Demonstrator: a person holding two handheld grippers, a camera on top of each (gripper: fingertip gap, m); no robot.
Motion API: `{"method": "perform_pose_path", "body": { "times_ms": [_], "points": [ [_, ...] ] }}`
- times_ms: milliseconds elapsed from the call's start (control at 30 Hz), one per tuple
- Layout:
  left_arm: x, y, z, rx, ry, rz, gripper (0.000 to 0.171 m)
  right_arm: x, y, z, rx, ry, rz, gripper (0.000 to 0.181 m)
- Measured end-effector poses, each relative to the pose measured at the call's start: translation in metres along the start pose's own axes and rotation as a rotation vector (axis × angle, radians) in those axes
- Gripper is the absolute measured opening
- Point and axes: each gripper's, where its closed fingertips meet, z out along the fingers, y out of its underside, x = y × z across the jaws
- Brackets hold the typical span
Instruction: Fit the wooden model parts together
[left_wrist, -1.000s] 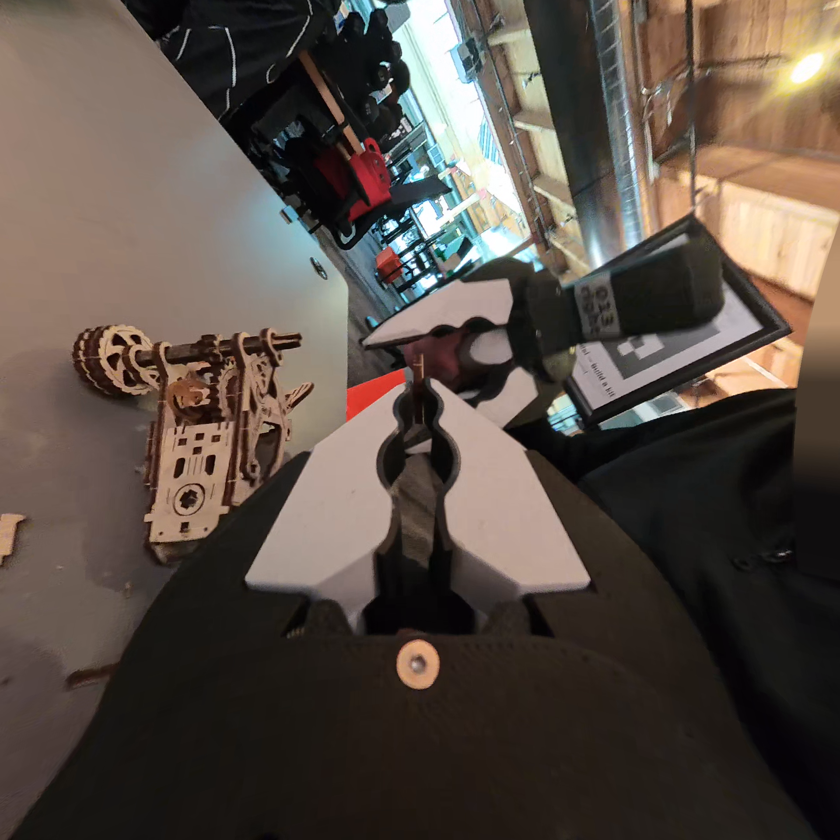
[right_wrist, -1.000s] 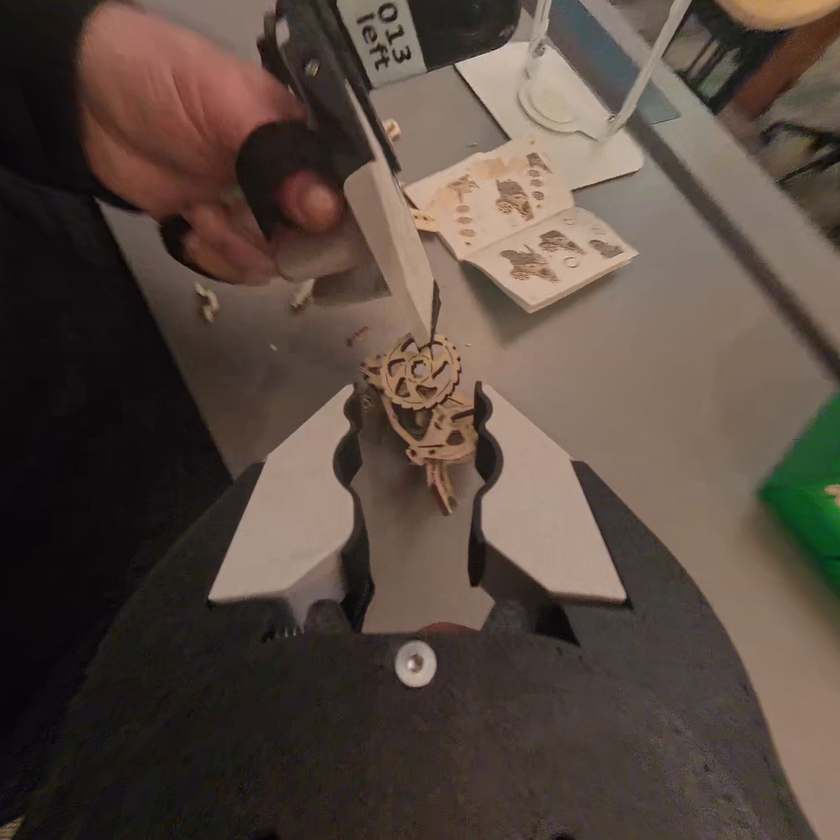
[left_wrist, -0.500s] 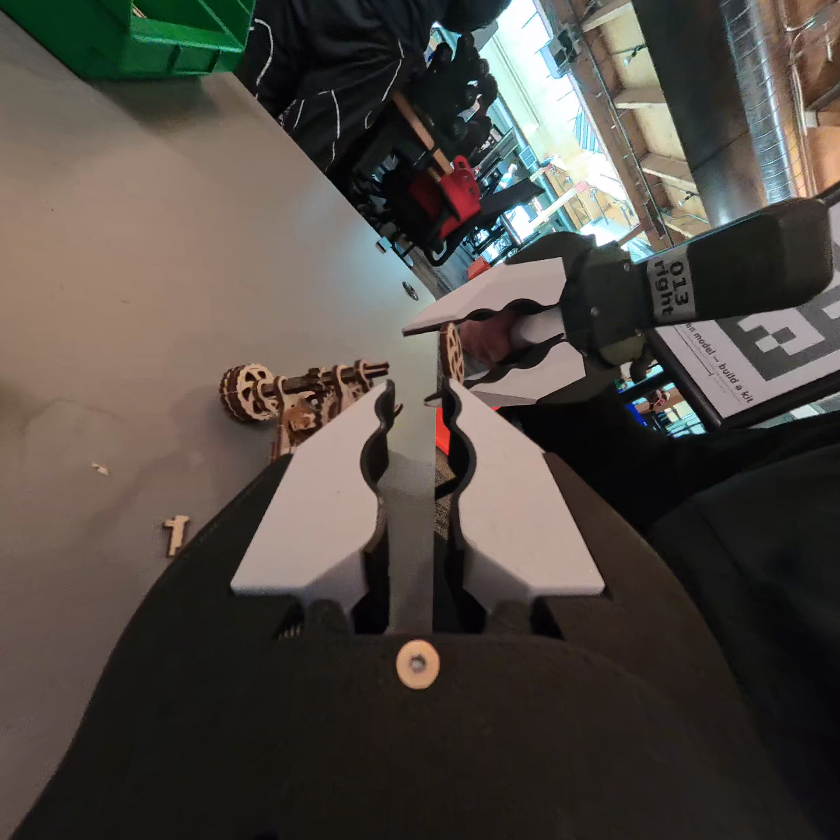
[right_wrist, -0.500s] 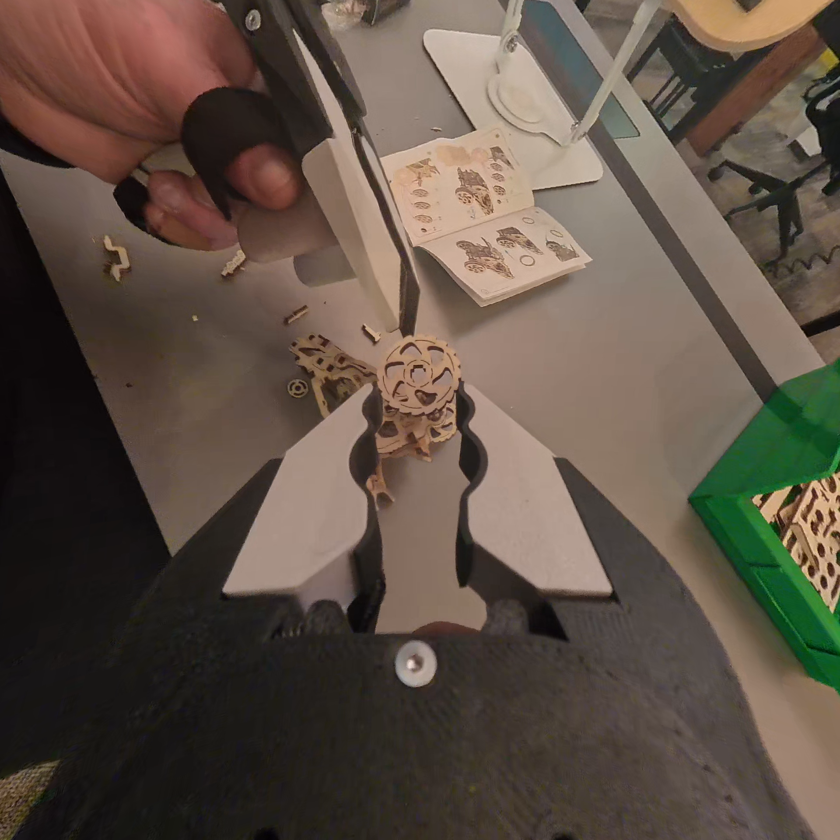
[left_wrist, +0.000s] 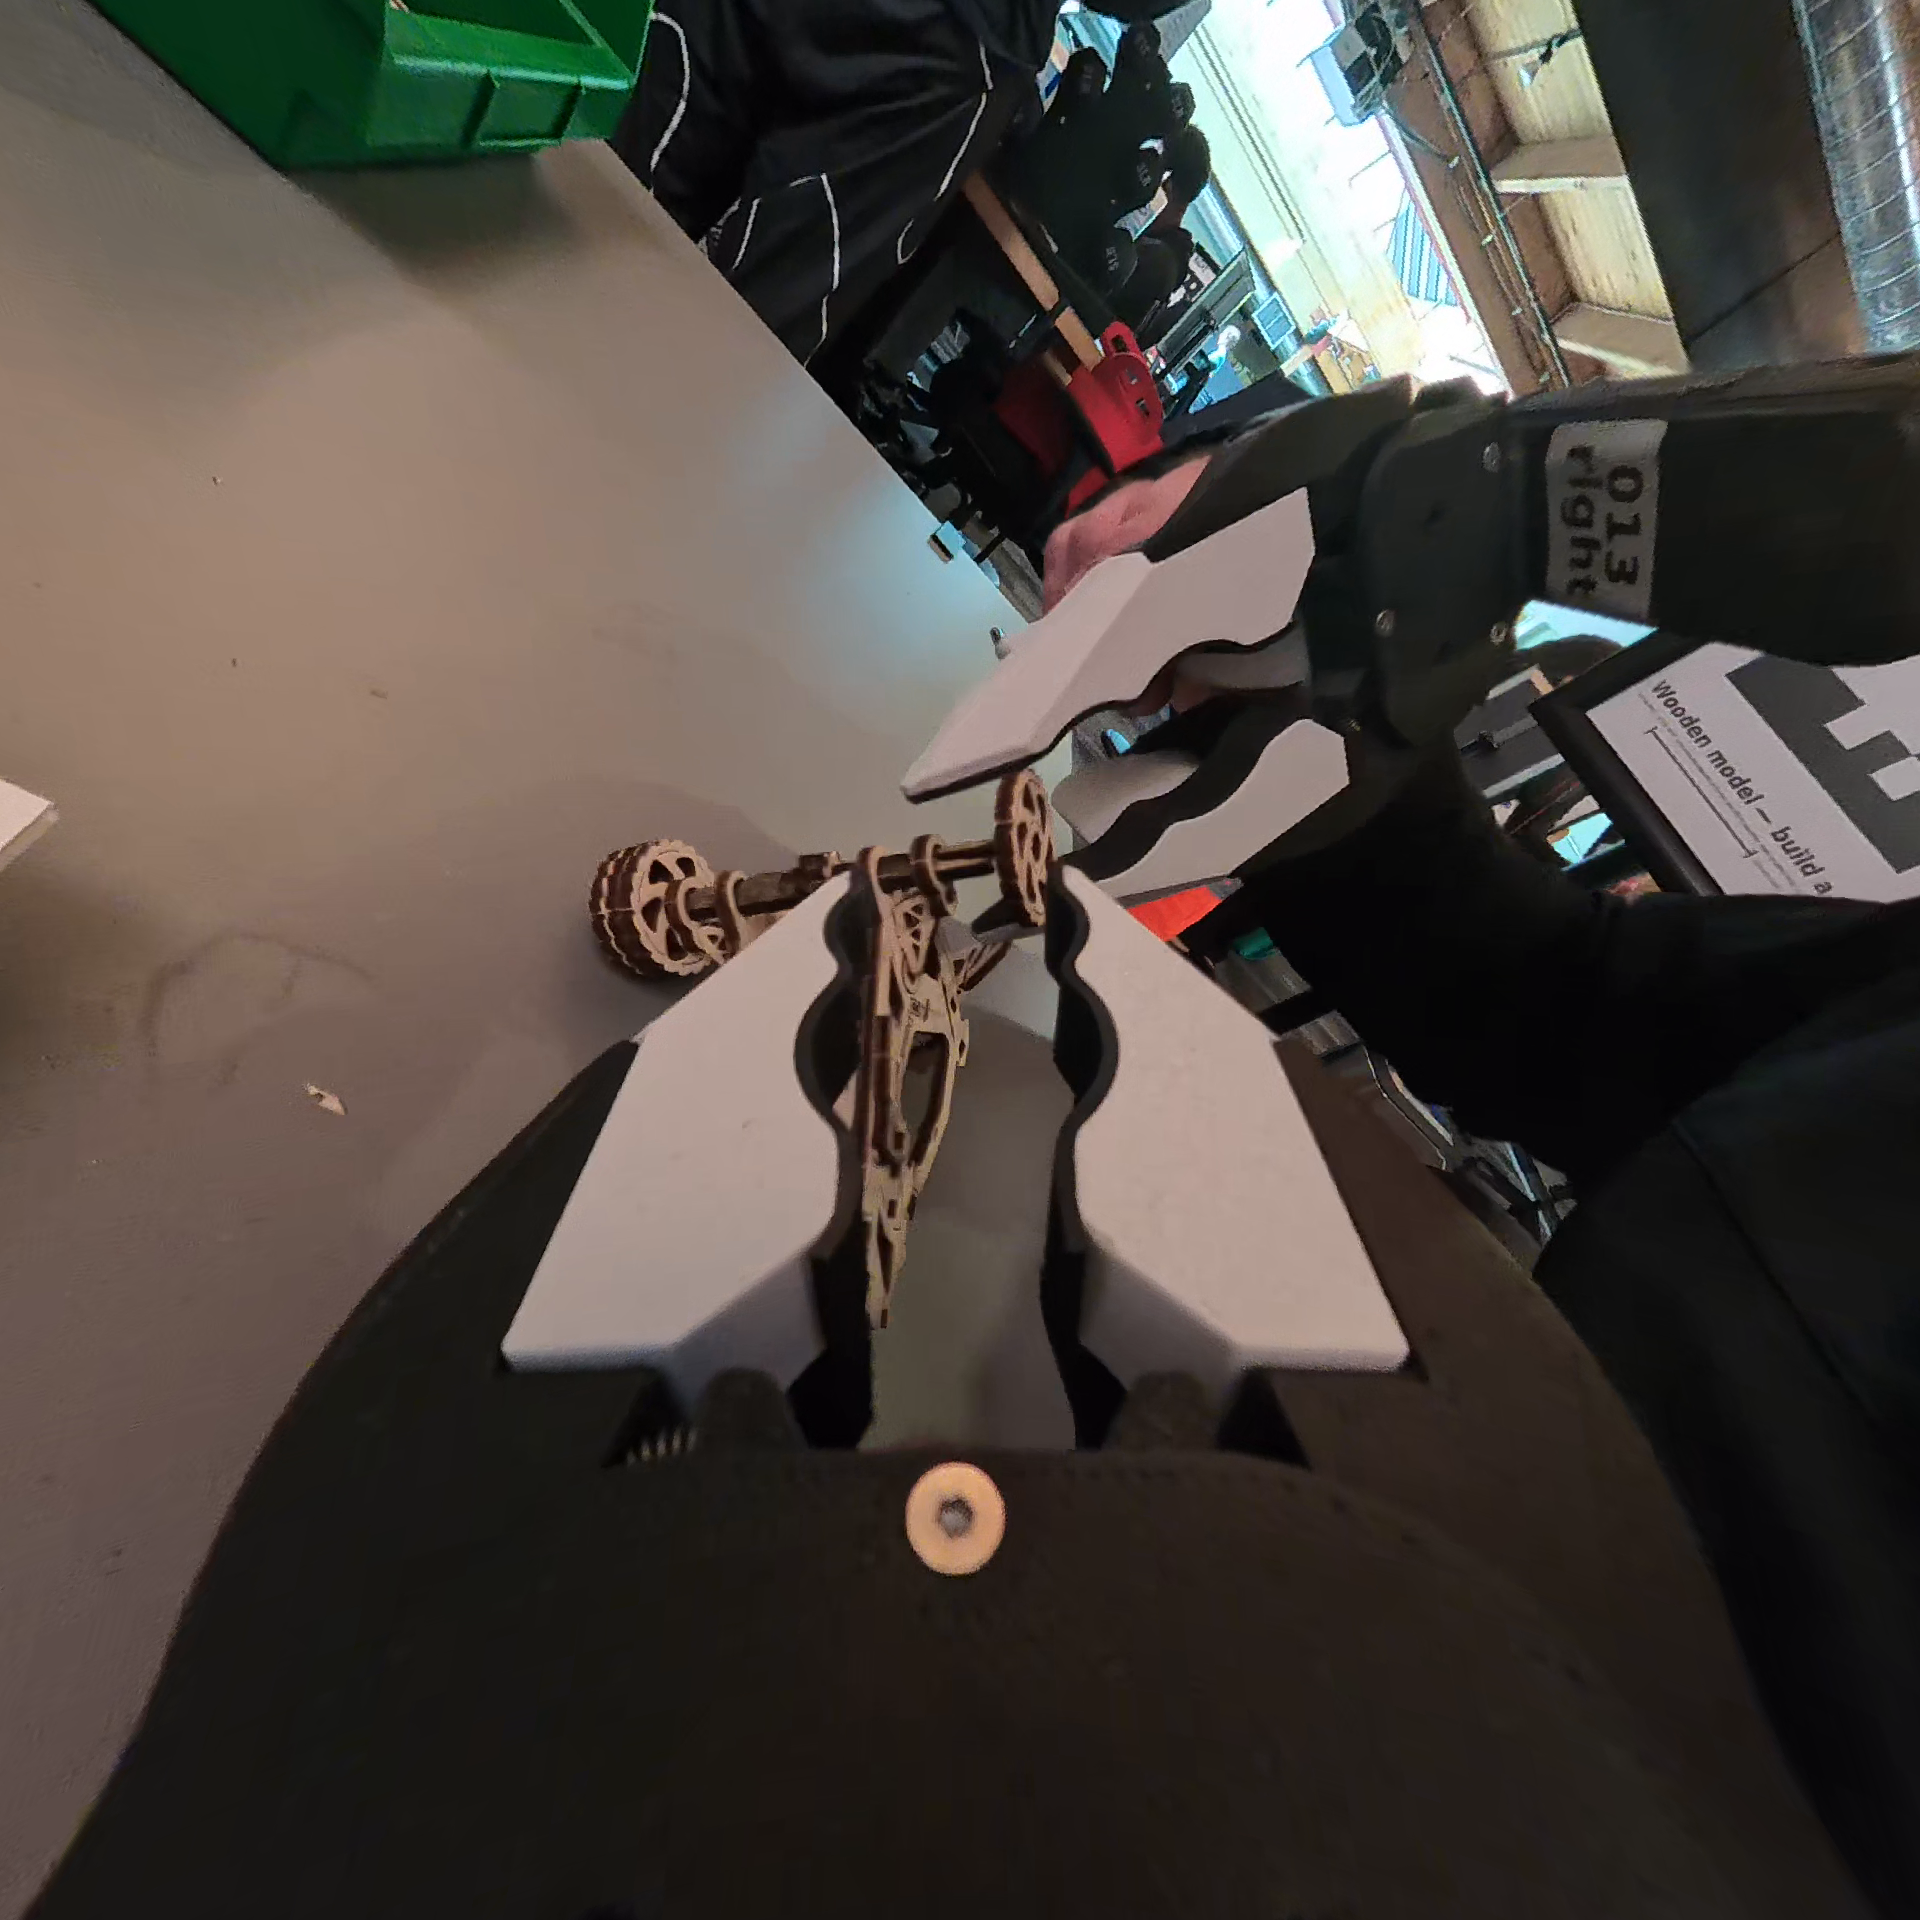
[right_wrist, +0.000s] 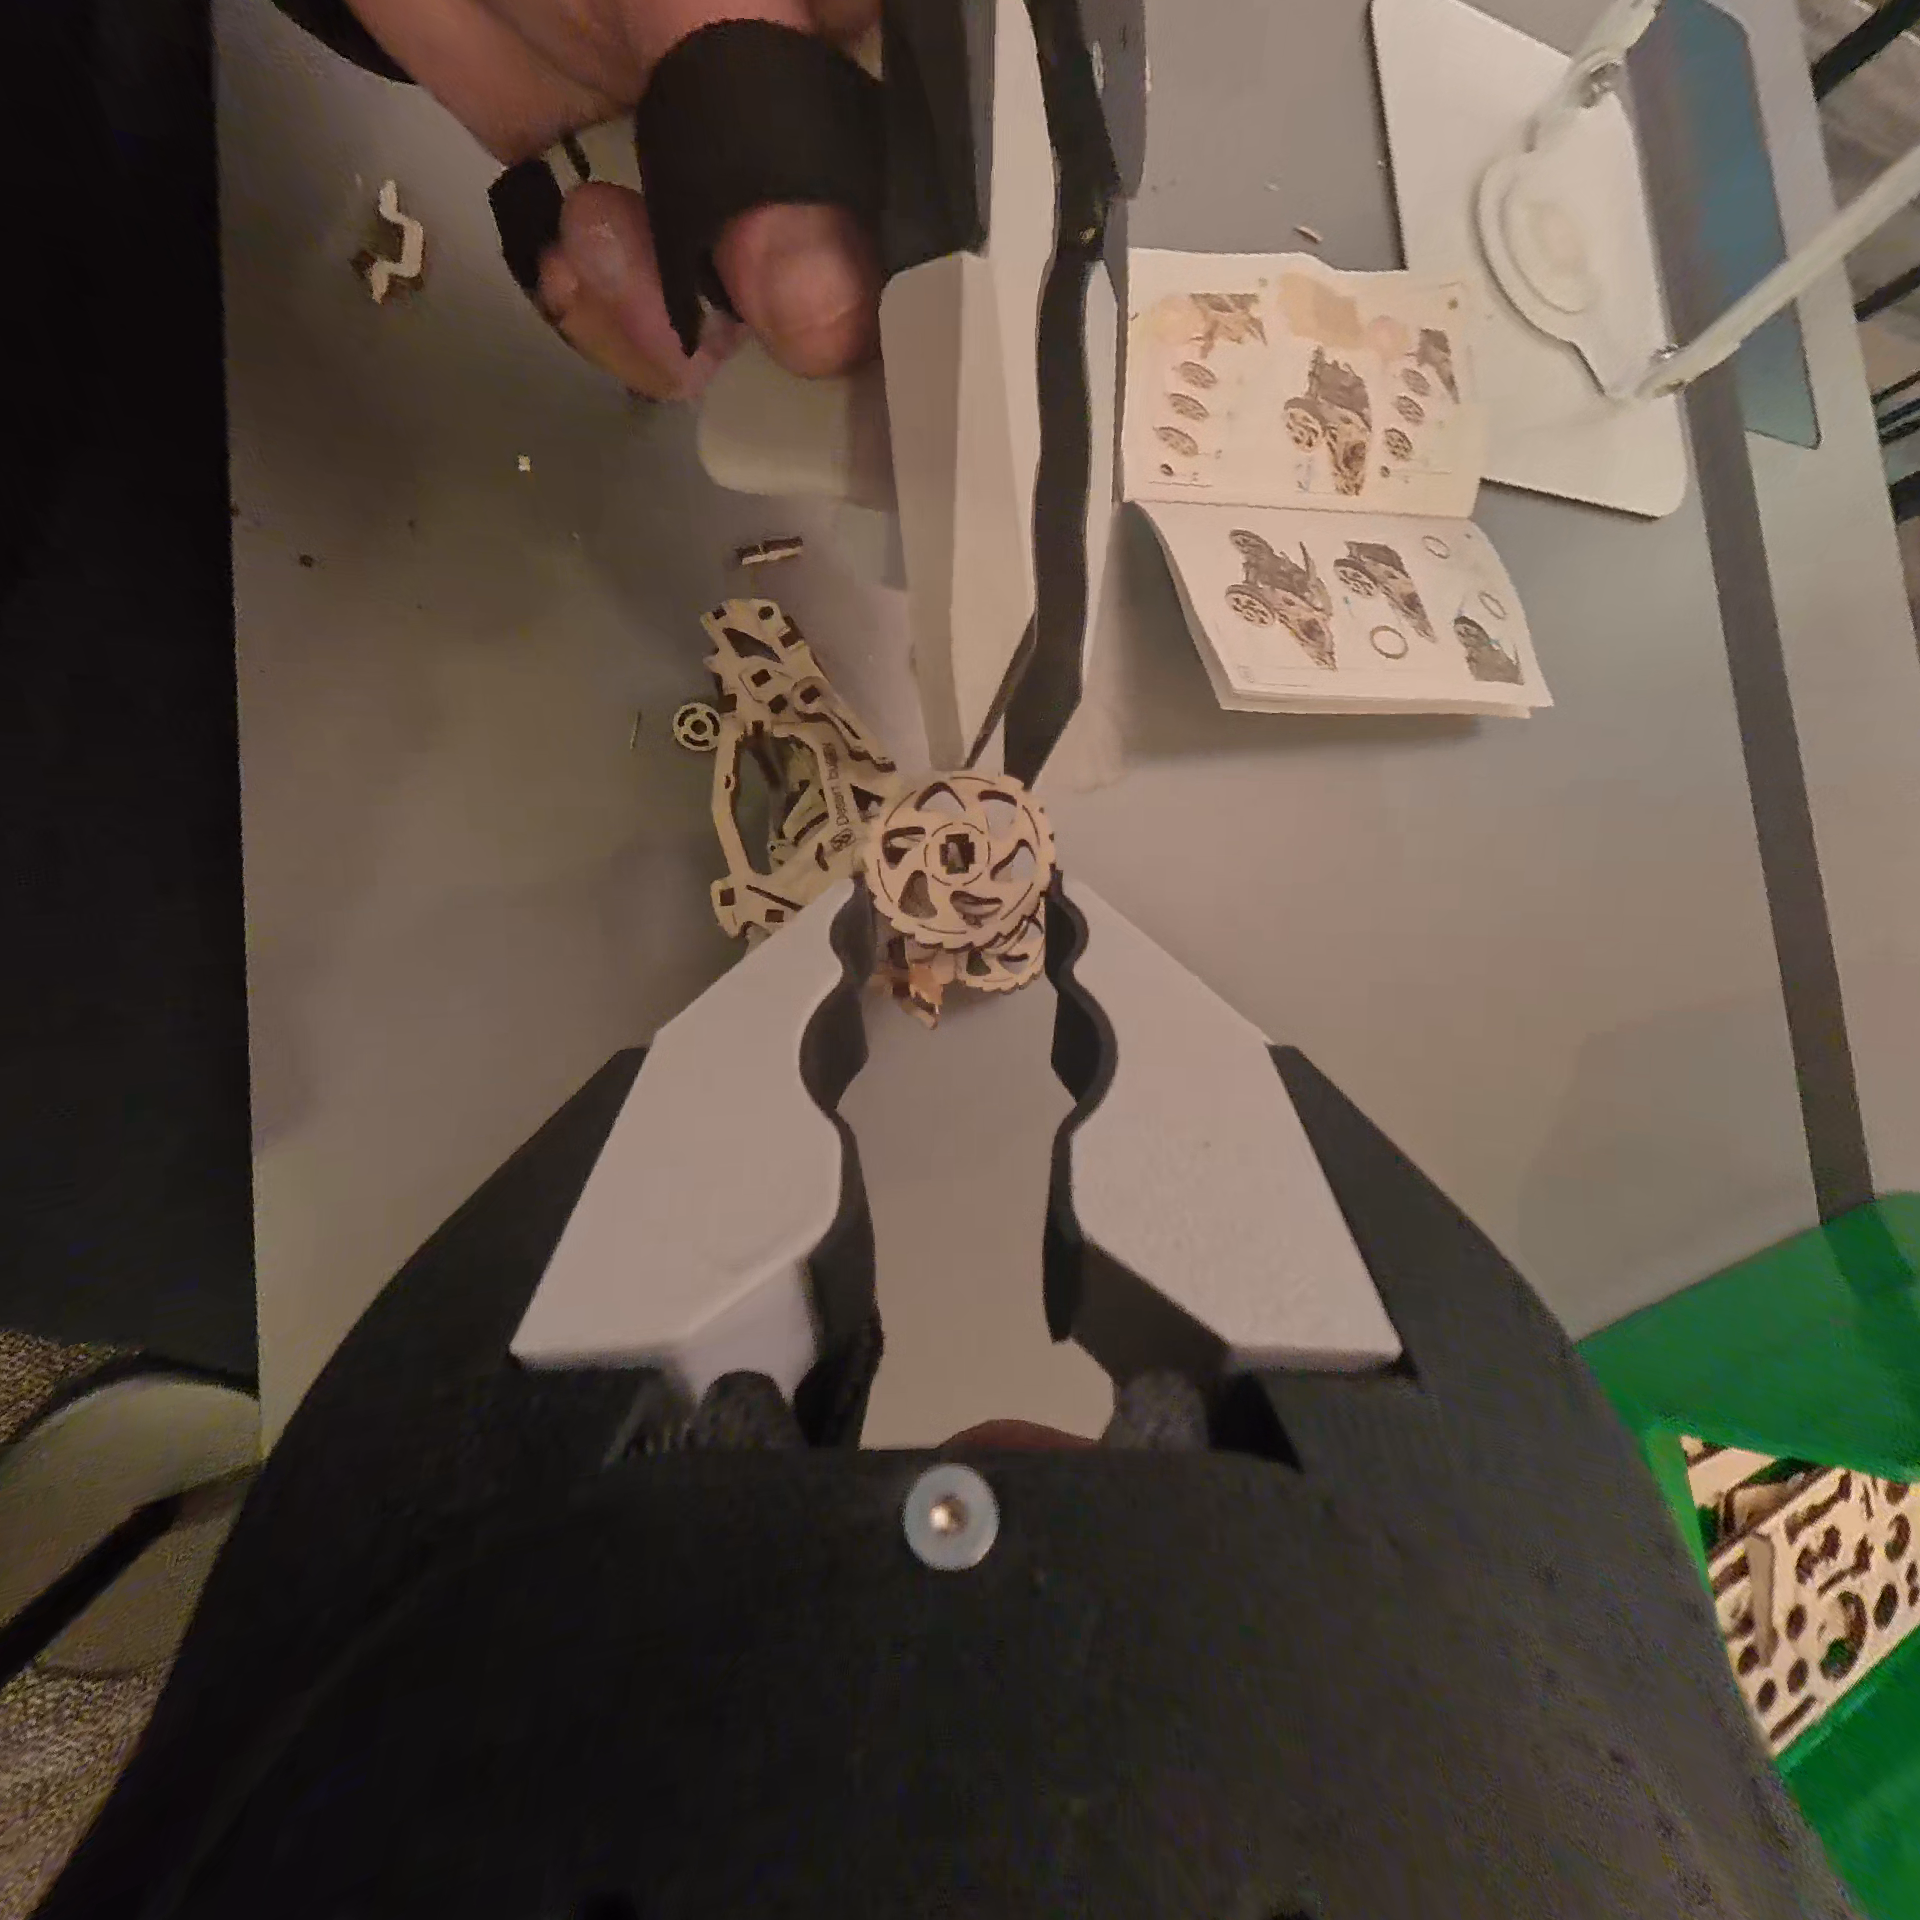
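Observation:
A wooden model (left_wrist: 904, 1039) lies on the grey table (left_wrist: 312, 520), with one wheel (left_wrist: 644, 920) on the far end of its axle. My left gripper (left_wrist: 951, 894) is open and straddles the model's frame. The frame lies along the left finger, and a gap shows at the right finger. My right gripper (right_wrist: 956, 899) is shut on a second wooden wheel (right_wrist: 961, 857) and holds it at the axle's near end. The left wrist view shows that wheel (left_wrist: 1023, 847) on the axle tip between the right gripper's fingers (left_wrist: 1003, 821). The left gripper (right_wrist: 987, 727) comes down from above in the right wrist view, and the frame (right_wrist: 769, 790) lies beside it.
An open instruction booklet (right_wrist: 1330, 520) and a white stand base (right_wrist: 1538, 208) lie past the model. A green bin (right_wrist: 1766, 1455) with wooden sheets sits at the right. Loose wooden bits (right_wrist: 390, 244) lie at the left. A framed sign (left_wrist: 1766, 769) stands at the table's edge. Left and right tips are no more than a few centimetres apart.
My left gripper was shut on a thin sliver, then opened and moved down over the model's frame. My right gripper closed on the wheel and carried it to the axle's end.

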Motion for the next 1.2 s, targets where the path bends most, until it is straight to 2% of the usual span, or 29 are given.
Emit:
{"method": "perform_pose_path", "body": {
  "times_ms": [433,1033,1200],
  "points": [
    [-0.004,0.003,0.006,-0.025,0.001,0.035,0.026,0.001,0.000,0.006,0.058,-0.092,-0.040,0.030],
    [-0.005,0.003,0.013,-0.035,0.011,0.067,0.023,0.006,0.005,0.005,0.068,-0.171,-0.068,0.030],
    [-0.006,0.003,0.016,-0.045,0.003,0.080,0.007,0.005,0.007,0.004,0.101,-0.215,-0.009,0.032]
  ]
}}
